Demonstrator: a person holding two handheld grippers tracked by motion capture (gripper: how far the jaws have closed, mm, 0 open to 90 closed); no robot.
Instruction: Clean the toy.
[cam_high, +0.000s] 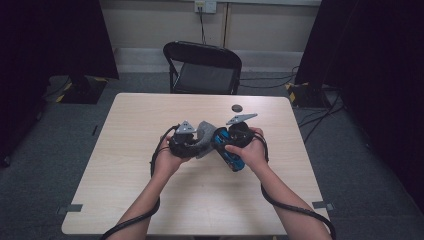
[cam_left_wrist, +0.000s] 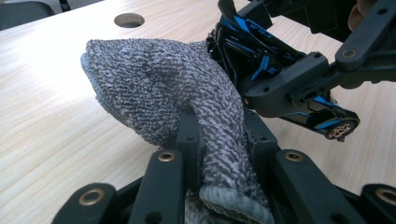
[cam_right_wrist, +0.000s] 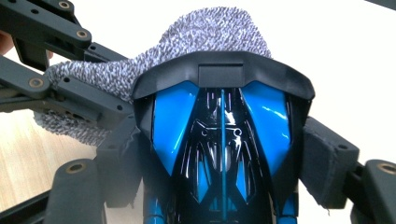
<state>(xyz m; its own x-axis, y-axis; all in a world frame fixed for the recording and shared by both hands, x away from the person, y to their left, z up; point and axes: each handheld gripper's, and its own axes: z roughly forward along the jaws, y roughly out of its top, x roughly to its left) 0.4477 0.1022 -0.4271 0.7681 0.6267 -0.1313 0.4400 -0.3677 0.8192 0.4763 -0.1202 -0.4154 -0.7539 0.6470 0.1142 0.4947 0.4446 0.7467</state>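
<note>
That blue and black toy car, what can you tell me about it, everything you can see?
The toy car is a glossy, plastic-looking sports model, black with bright blue panels, a dark rear wing and a bronze-spoked wheel. The right tool clamps its sides, holding it tilted above the pale wooden table. A grey knitted cloth, pinched by the left tool, presses against its wing end.

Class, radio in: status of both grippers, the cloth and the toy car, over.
Left gripper shut on grey cloth. Right gripper shut on blue toy car. Cloth pressed against car, above the table. Nothing in the way.
</note>
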